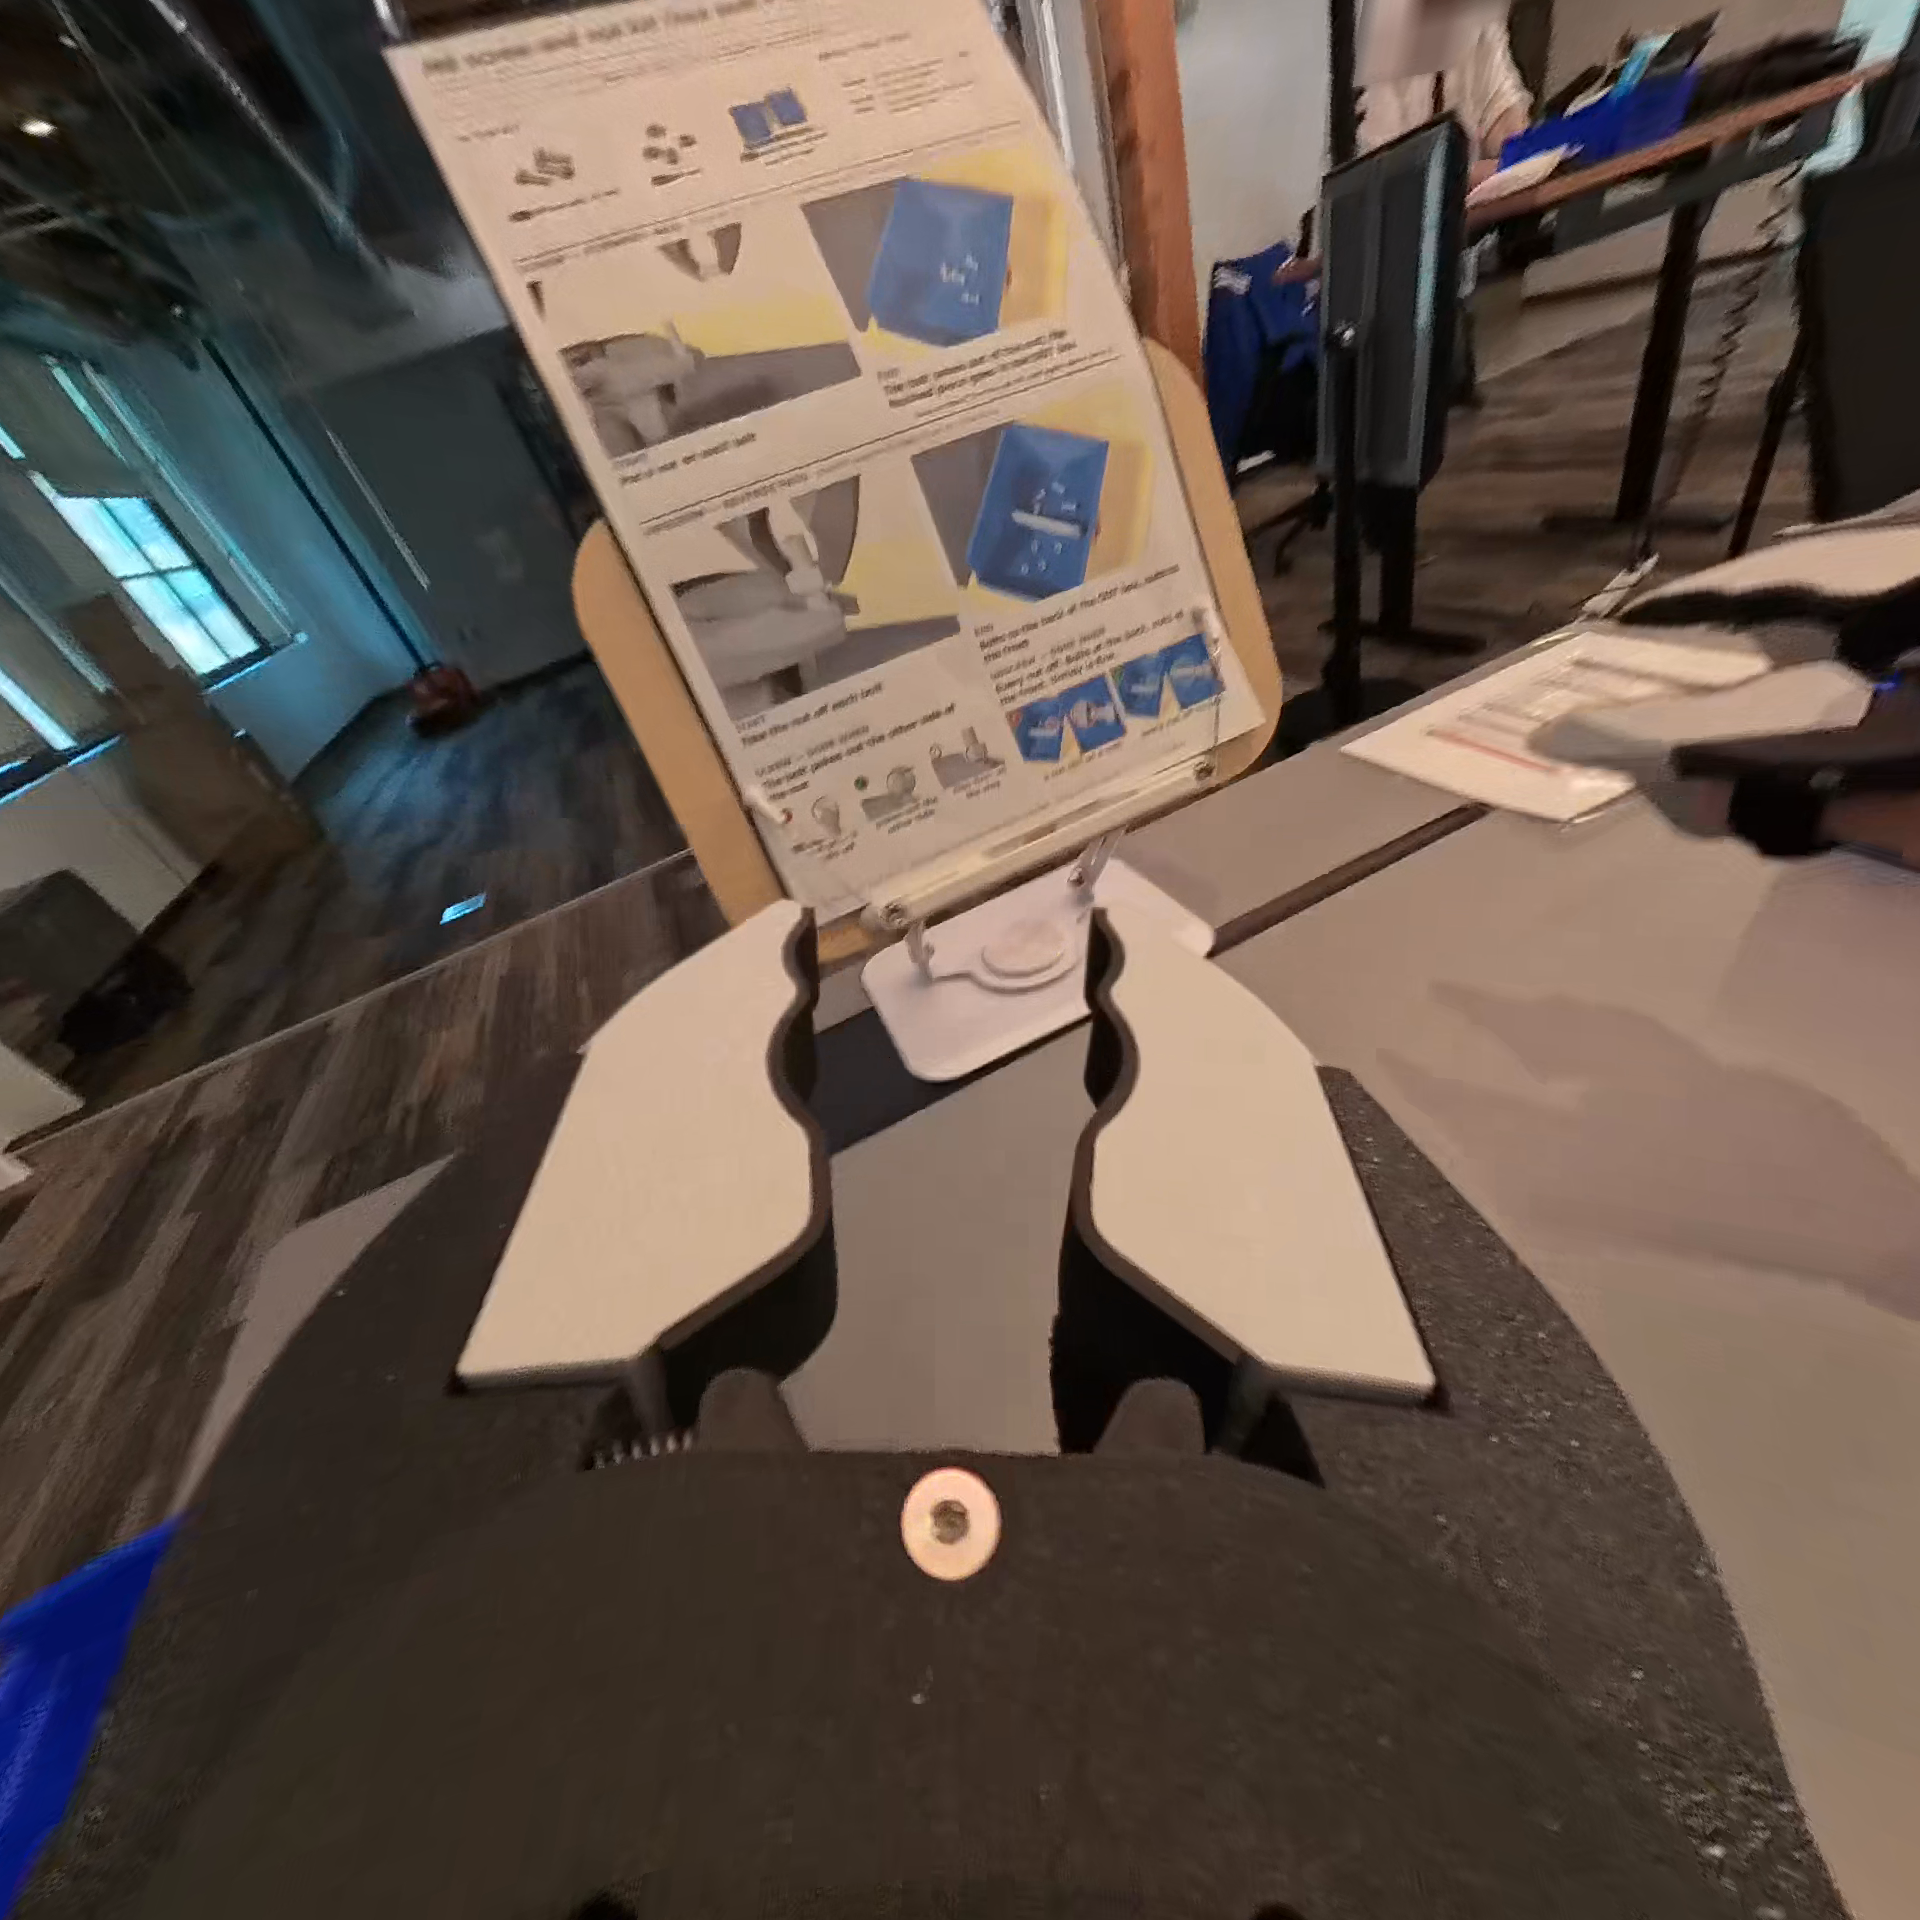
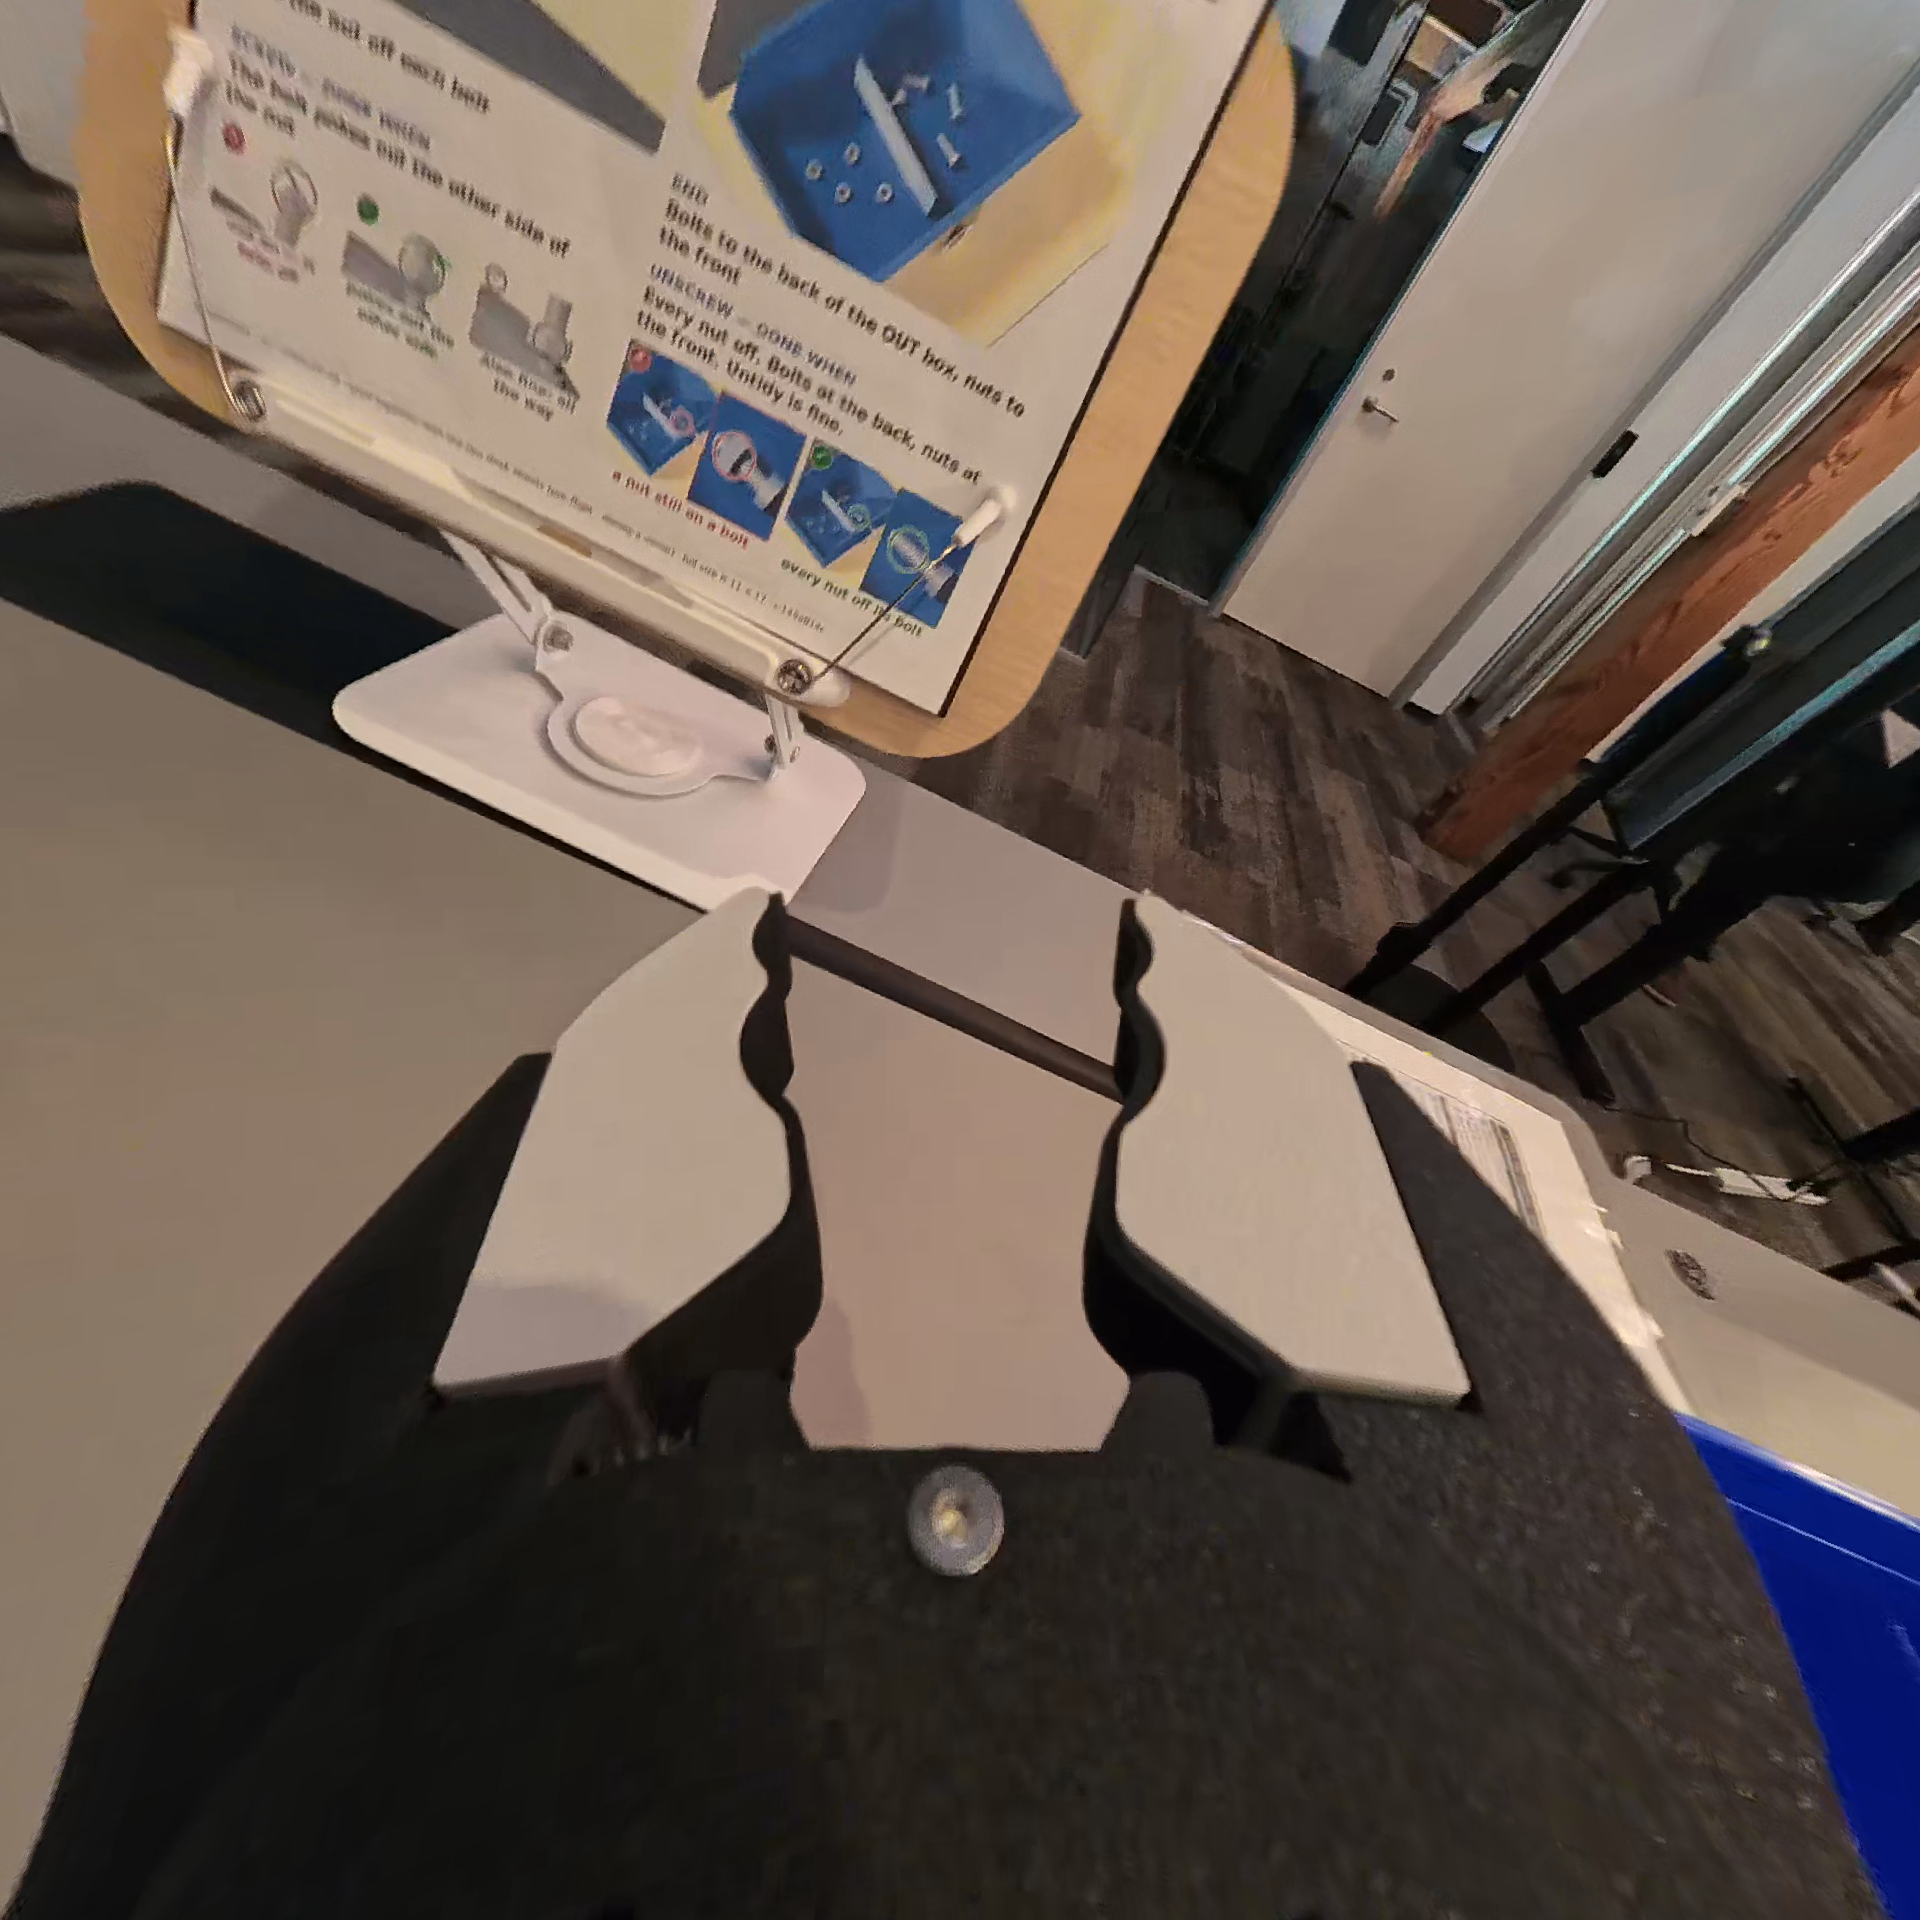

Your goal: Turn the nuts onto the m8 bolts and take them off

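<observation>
No nuts or bolts show in either view. My left gripper [image 1: 948, 935] is open and empty, held above the grey table [image 1: 1558, 1039], pointing at a printed instruction sheet on a stand [image 1: 831, 468]. My right gripper [image 2: 951, 925] is open and empty, above the same table [image 2: 260, 987], facing the lower part of that sheet [image 2: 623, 312]. The right gripper also shows in the left wrist view [image 1: 1766, 707] at the far right, blurred. A blue bin edge shows at the lower left of the left wrist view [image 1: 62, 1683] and at the lower right of the right wrist view [image 2: 1818, 1558].
The stand's white base [image 2: 623, 769] sits on the table near a dark seam [image 2: 956, 1008]. A white paper [image 1: 1507, 738] lies on the table at the right. Beyond the table edge are wood flooring [image 1: 208, 1143], dark desks and a monitor [image 1: 1382, 312]. There is about 30 cm between the tips of the two grippers.
</observation>
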The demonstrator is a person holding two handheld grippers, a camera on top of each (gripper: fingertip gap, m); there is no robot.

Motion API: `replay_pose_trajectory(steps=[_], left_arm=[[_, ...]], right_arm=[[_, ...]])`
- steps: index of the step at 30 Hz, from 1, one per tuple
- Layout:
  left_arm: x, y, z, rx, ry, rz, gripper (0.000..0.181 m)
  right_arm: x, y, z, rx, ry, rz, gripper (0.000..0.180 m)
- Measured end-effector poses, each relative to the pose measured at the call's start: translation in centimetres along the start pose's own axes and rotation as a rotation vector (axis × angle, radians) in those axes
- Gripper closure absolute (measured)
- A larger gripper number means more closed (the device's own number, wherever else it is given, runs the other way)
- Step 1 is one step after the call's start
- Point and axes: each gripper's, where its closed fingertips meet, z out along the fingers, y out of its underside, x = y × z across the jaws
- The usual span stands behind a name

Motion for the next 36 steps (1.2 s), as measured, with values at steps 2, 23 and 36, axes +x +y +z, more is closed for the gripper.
replay_pose_trajectory(steps=[2,23,36], left_arm=[[-1.7,0.9,-2.5,-0.056,-0.056,0.020,0.133],[-13.7,28.8,-17.6,-1.222,0.244,-0.115,0.154],[-13.2,31.6,-16.9,-1.326,0.125,-0.208,0.143]], right_arm=[[0.6,0.0,-0.3,0.011,-0.034,0.044,0.126],[-3.1,3.6,1.2,-0.148,-0.203,-0.073,0.128],[-2.7,3.9,1.3,-0.157,-0.198,-0.073,0.127]])
